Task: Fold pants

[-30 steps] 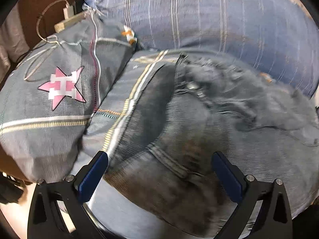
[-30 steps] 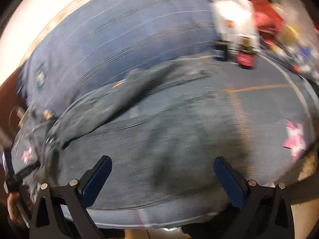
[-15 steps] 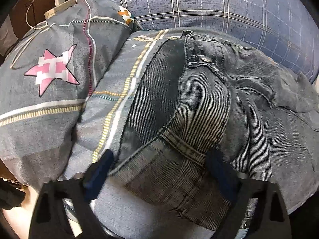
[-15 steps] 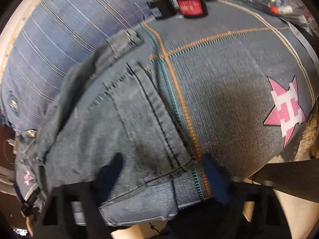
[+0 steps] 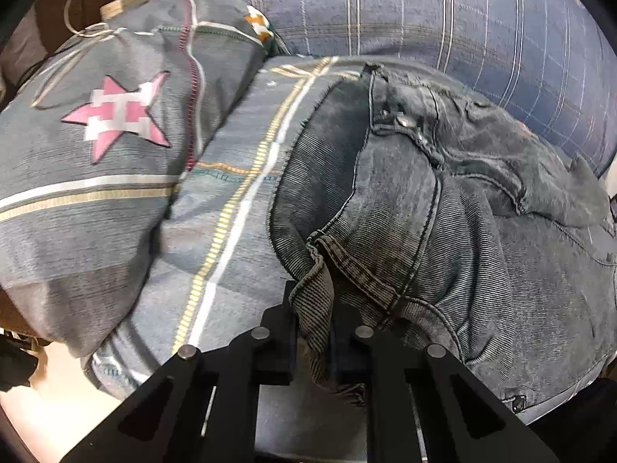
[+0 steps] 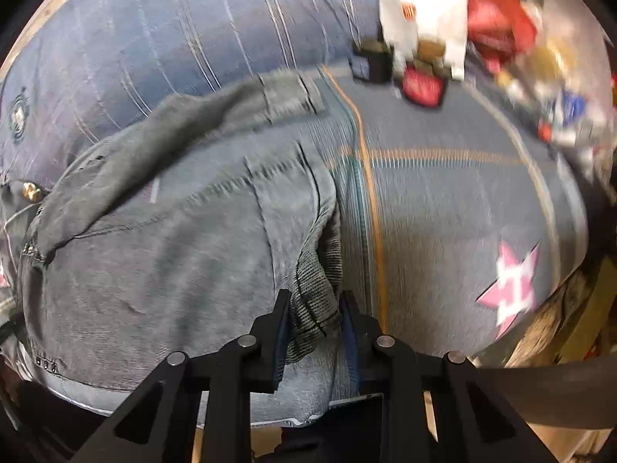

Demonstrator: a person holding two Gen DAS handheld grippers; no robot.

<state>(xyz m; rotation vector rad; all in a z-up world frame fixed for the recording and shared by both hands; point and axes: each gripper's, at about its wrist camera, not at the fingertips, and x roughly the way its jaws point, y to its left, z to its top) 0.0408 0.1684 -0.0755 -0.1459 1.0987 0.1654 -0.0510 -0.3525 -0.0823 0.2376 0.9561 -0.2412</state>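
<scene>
Grey-blue denim pants (image 5: 443, 223) lie spread across a bed. In the left wrist view my left gripper (image 5: 313, 320) is shut on a bunched fold of the waistband near the bed's front edge. In the right wrist view the pants (image 6: 162, 254) stretch away to the left, and my right gripper (image 6: 314, 328) is shut on the hem of the near leg, which bunches up between the fingers. The far leg (image 6: 216, 115) lies crumpled behind it.
A grey pillow with a pink star (image 5: 115, 123) lies left of the waistband. A blue plaid duvet (image 5: 443, 19) is heaped at the back. The striped bedsheet (image 6: 443, 200) extends right. Red and white clutter (image 6: 443, 38) sits at the far right.
Both grippers were open above the pants. Both have dropped onto the denim and closed, the left on the waistband, the right on the leg hem, pulling fabric into folds.
</scene>
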